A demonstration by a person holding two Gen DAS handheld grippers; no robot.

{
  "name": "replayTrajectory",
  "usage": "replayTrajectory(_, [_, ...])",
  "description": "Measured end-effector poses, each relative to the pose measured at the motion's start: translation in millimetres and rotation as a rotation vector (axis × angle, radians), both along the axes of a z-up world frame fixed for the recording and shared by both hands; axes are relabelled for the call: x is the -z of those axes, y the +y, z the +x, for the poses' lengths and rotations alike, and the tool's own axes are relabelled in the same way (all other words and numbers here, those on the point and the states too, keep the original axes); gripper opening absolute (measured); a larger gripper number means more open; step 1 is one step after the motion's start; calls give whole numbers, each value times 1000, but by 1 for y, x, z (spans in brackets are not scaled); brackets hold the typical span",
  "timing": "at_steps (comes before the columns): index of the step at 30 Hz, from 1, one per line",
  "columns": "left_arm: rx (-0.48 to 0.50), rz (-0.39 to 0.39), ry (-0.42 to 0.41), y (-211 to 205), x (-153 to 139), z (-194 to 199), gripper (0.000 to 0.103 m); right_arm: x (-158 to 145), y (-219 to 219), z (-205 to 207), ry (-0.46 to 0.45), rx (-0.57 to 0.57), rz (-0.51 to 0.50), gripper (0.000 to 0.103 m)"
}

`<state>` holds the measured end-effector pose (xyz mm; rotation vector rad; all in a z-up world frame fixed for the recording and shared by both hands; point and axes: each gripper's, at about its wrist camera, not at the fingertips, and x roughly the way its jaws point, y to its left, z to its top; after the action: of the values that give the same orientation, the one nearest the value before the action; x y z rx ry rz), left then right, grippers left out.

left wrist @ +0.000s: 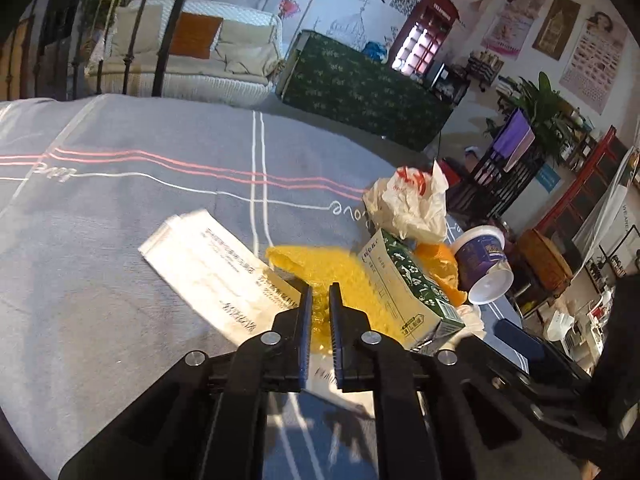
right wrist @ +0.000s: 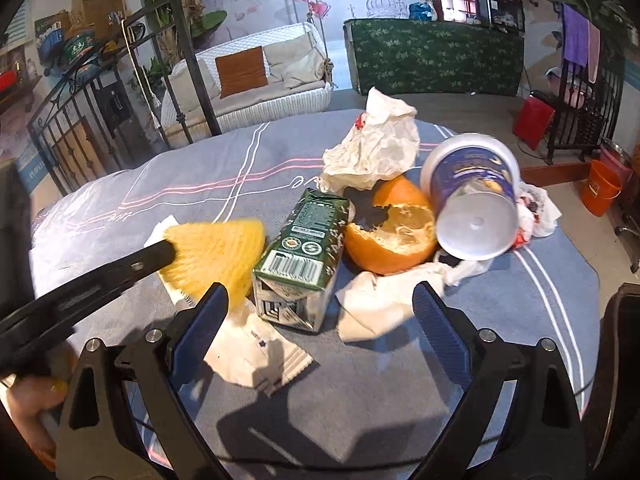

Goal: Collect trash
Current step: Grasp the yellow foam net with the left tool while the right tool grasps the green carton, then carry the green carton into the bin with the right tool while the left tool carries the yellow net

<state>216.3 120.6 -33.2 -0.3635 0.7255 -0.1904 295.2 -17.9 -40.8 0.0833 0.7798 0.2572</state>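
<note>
Your left gripper clenched on crinkly yellow net, your right gripper released, boxy green carton just beyond it.

Bare cloth lies open before the right gripper; just ahead, the milk carton, orange half and tipped cup crowd together.

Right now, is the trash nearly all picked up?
Not nearly. Nothing looks collected yet. The left gripper is pinching the yellow mesh wrapper. The right gripper is open and empty. The milk carton, orange peel, yogurt cup and crumpled papers remain.
</note>
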Motion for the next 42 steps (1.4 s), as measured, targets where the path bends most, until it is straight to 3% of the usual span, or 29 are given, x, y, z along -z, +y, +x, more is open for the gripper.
replayTrajectory(5, [-50,-13,-40,7,-11,-23,9,8,19,21,33,6,-30,88])
replayTrajectory(12, [-62,-22,-57,4,-12,-35,9,27,32,41,119,24,-41,52])
replayTrajectory(27, [-49,-28,-114,-8,-28,-55,8,-6,16,-8,3,-40,37,49])
replayTrajectory(42, [37,-22,-197,-49,-51,-79,8,-44,-54,-81,-82,-7,105,49])
